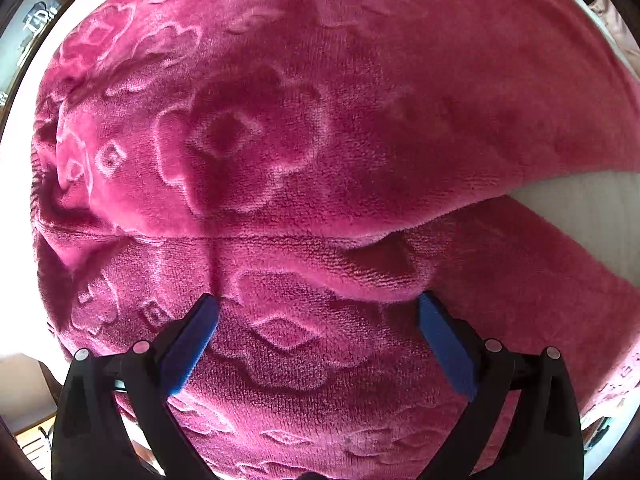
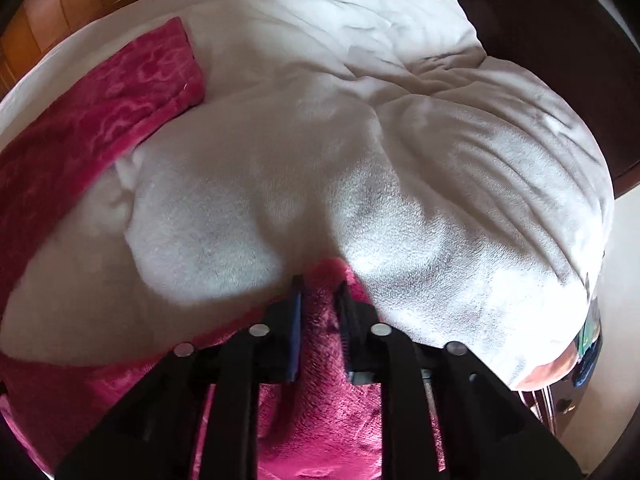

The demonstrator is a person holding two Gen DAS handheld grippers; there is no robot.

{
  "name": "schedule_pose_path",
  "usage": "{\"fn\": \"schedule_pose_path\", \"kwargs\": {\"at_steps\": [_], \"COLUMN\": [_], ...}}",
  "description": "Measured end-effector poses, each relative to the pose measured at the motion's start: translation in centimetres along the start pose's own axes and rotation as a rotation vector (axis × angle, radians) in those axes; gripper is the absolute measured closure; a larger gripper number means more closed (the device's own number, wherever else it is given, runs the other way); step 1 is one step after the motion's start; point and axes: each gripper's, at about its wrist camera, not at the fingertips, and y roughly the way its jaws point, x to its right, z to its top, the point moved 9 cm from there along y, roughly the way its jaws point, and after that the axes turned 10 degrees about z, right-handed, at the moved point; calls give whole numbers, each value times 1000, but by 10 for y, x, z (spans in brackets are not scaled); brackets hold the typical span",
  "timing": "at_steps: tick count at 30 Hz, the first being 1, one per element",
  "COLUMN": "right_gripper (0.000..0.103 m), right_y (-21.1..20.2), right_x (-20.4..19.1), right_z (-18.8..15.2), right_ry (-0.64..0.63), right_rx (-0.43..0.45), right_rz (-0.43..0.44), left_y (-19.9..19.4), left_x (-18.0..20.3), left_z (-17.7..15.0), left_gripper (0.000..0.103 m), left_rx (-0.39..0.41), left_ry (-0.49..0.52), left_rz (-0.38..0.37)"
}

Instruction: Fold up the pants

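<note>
The pink plush pants [image 1: 260,140] with a raised flower pattern fill the left wrist view, one layer lying over another along a curved edge. My left gripper [image 1: 318,300] points straight down close over them, its blue pads wide apart with nothing pinched. In the right wrist view one pant leg [image 2: 100,112] lies flat across the white bed toward the upper left. My right gripper [image 2: 320,292] stands narrow, and a ridge of the pink fabric [image 2: 320,328] rises between its pads, touching both.
A rumpled white duvet [image 2: 400,200] bulges just beyond the right gripper, with a white pillow [image 2: 380,8] behind it. Bare sheet [image 1: 580,208] shows to the right of the pants. Wooden furniture [image 2: 60,8] stands past the bed's far left.
</note>
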Motion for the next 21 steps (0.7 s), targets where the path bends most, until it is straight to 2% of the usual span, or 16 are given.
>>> {"fn": "schedule_pose_path", "kwargs": {"at_steps": [1, 2, 3, 8, 11, 18, 21], "right_gripper": [66, 53, 49, 47, 46, 45, 45], "right_y": [-4, -10, -19, -51, -60, -43, -38], "right_x": [0, 1, 3, -6, -37, -134, -169], "right_z": [3, 6, 10, 19, 17, 1, -1], "right_ry": [2, -1, -2, -24, -90, -218, -243], "right_rx": [10, 25, 51, 132, 162, 107, 95], "right_rz": [-1, -9, -28, -75, -70, 66, 113], "left_y": [1, -1, -5, -15, -23, -24, -23], "left_x": [3, 5, 4, -7, -13, -50, -91], "left_z": [1, 4, 9, 19, 15, 17, 34], "left_gripper": [5, 5, 5, 5, 5, 5, 5], "left_rx": [2, 5, 5, 17, 25, 47, 69], "left_ry": [2, 2, 2, -10, -26, -94, -171], "left_rz": [-1, -2, -4, -31, -53, -62, -36]}}
